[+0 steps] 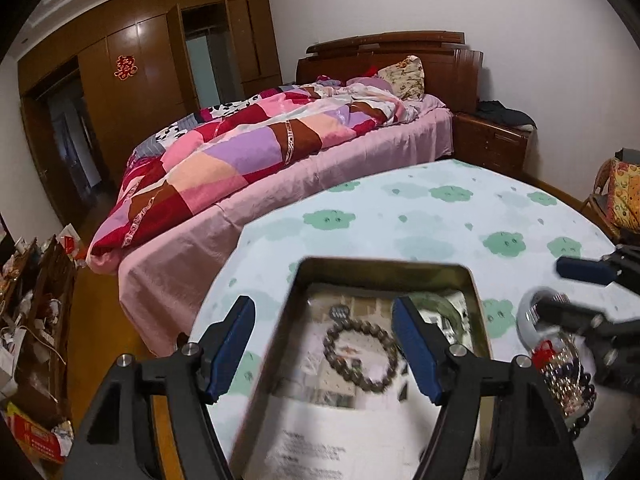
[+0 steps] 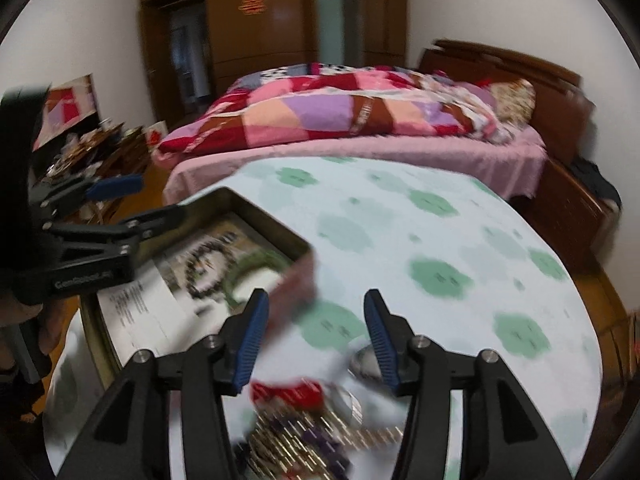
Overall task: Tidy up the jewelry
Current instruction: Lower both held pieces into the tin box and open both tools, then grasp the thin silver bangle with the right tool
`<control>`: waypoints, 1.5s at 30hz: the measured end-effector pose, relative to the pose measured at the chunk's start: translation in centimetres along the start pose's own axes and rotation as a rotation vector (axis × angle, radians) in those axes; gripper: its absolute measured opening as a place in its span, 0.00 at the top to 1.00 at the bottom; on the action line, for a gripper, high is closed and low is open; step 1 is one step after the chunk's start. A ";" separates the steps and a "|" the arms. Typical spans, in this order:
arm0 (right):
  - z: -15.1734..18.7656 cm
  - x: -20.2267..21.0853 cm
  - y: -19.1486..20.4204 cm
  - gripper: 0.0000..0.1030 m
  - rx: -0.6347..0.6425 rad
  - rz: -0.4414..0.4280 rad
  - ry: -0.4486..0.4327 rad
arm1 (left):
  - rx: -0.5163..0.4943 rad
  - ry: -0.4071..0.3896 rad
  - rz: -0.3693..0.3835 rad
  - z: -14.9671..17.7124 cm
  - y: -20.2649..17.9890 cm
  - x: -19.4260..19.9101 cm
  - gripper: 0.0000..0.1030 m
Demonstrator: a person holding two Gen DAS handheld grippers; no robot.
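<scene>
- My right gripper [image 2: 316,340] hangs over the jewelry pile [image 2: 320,436] on the table [image 2: 440,208], fingers spread wide, gripping nothing; pile is a blurred heap, no clear long axis.
- My left gripper [image 1: 324,352] is tilted down over the open tin [image 1: 478,312], fingers well apart, empty.
- Beaded bracelet [image 1: 362,356] lies flat in the tin, ring-shaped; green bangle [image 2: 256,268] just beside it.
- Tin's long axis runs away from me toward the bed [image 1: 280,184].
</scene>
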State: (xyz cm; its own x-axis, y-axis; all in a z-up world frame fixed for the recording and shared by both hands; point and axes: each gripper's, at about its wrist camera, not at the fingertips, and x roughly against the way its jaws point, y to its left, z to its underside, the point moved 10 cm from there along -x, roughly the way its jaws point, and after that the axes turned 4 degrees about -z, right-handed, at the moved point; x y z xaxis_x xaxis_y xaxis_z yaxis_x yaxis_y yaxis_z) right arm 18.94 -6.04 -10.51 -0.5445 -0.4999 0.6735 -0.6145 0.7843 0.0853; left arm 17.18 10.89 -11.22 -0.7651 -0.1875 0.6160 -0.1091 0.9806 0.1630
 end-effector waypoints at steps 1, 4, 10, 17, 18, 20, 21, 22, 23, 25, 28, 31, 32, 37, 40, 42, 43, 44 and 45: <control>0.4 0.4 -0.6 0.46 -0.016 0.009 0.000 | 0.006 0.002 -0.004 0.4 -0.3 0.3 0.31; 1.8 1.4 -2.0 0.42 -0.069 0.045 0.000 | 0.016 0.004 0.004 1.5 -1.0 0.9 0.31; 4.8 1.6 -1.0 0.31 -0.086 0.022 0.029 | 0.042 0.030 -0.023 3.7 -0.9 1.7 0.31; 5.8 1.1 -0.2 0.32 -0.056 0.022 0.040 | 0.054 0.034 -0.020 4.4 -1.4 2.5 0.31; 5.8 1.0 -0.4 0.34 -0.060 0.025 0.042 | 0.047 0.030 -0.015 4.2 -1.7 2.6 0.31; 5.8 0.6 -1.1 0.43 -0.079 0.044 0.055 | 0.035 0.019 -0.004 4.0 -2.3 2.8 0.31; 6.0 0.4 -1.4 0.50 -0.089 0.048 0.065 | 0.029 0.015 -0.002 4.0 -2.5 2.8 0.31; 6.4 0.3 -1.6 0.56 -0.101 0.047 0.074 | 0.023 0.017 -0.001 3.9 -2.8 2.7 0.31; 6.7 0.2 -1.8 0.57 -0.109 0.047 0.079 | 0.020 0.019 0.000 4.0 -3.0 2.7 0.31; 6.9 -0.2 -1.9 0.64 -0.122 0.044 0.094 | 0.015 0.022 0.010 4.0 -3.4 2.5 0.31; 6.9 -0.4 -1.7 0.74 -0.128 0.025 0.100 | -0.001 0.016 0.020 3.8 -4.1 2.7 0.31; 6.9 -0.5 -1.3 0.81 -0.136 -0.007 0.113 | -0.009 0.005 0.035 3.5 -4.7 3.2 0.31; 7.0 -0.5 -1.3 0.81 -0.145 -0.016 0.115 | -0.010 0.002 0.040 3.4 -4.8 3.3 0.31; 7.0 -0.6 -1.6 0.84 -0.172 -0.023 0.125 | -0.028 -0.006 0.053 3.0 -5.9 3.6 0.31; 6.7 -0.8 -1.3 0.88 -0.150 0.002 0.124 | -0.044 -0.008 0.062 2.9 -6.5 3.7 0.31; 6.7 -0.6 -1.2 0.92 -0.144 0.007 0.116 | -0.052 -0.012 0.065 2.9 -6.7 3.8 0.31; 6.7 -0.5 -1.1 0.92 -0.144 0.004 0.111 | -0.052 -0.014 0.065 2.9 -6.7 3.9 0.31; 6.8 -0.2 -1.1 0.93 -0.143 0.004 0.104 | -0.050 -0.015 0.065 2.9 -6.6 3.9 0.31; 6.7 0.1 -1.1 0.93 -0.144 0.000 0.097 | -0.046 -0.014 0.065 2.9 -6.5 3.9 0.31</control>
State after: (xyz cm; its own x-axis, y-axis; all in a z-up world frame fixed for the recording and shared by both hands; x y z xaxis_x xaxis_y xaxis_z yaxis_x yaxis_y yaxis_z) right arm 15.76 -9.44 -15.52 -0.4827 -0.4679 0.7403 -0.5226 0.8322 0.1853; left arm 13.10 3.96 -12.08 -0.7784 -0.1221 0.6158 -0.0298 0.9870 0.1580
